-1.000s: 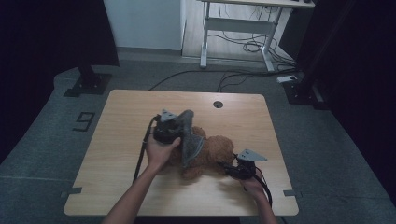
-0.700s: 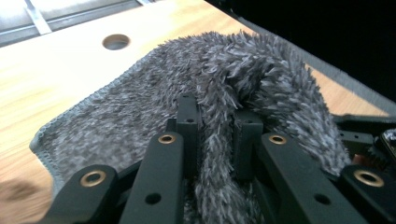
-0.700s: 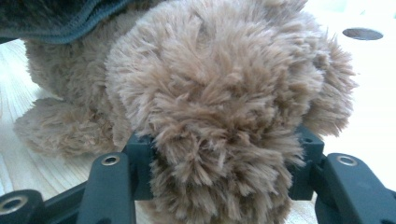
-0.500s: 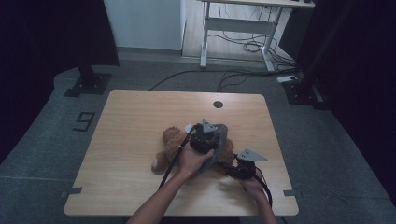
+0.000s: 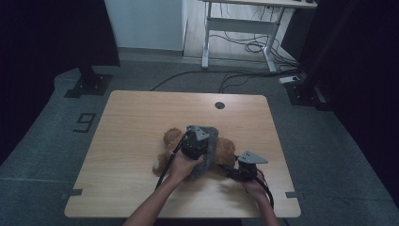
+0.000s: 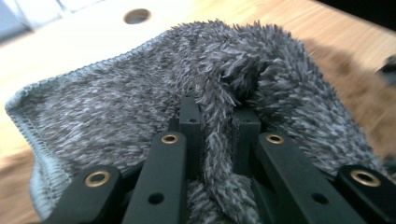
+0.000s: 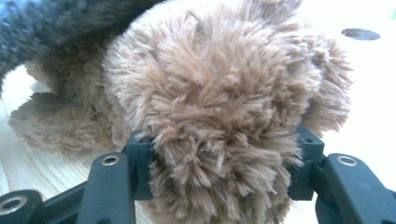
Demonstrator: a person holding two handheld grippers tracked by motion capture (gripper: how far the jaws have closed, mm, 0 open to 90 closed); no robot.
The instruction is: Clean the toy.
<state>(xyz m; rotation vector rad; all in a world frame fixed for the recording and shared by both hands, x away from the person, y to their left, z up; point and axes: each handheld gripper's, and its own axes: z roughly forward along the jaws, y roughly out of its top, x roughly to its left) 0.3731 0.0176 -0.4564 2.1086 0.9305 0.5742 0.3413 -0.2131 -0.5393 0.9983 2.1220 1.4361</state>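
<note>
Dragging the grey cloth (image 6: pixel 140 98) pinched in my left gripper (image 5: pixel 197 143) across the brown plush bear (image 5: pixel 226 149), mid-table, could tug it loose from my right gripper's (image 5: pixel 235 172) squeeze.

We see a grey cloth (image 6: pixel 116 102) with a mottled pile, dark and light fibres mixed, and its stitched edge is a paler blue-grey. The plush toy (image 7: pixel 219 107) is light brown, a warm tan, a little darker in the deep parts of the fur. The desk (image 5: pixel 141 117) has a pale wood colour with a fine grain and one dark round hole (image 5: pixel 219 105). The left tool (image 6: pixel 217 135) is black with small brass-coloured rivets; the right tool (image 7: pixel 219 172) is black too, also with metal rivets. The floor (image 5: pixel 47 141) is dull grey.
</note>
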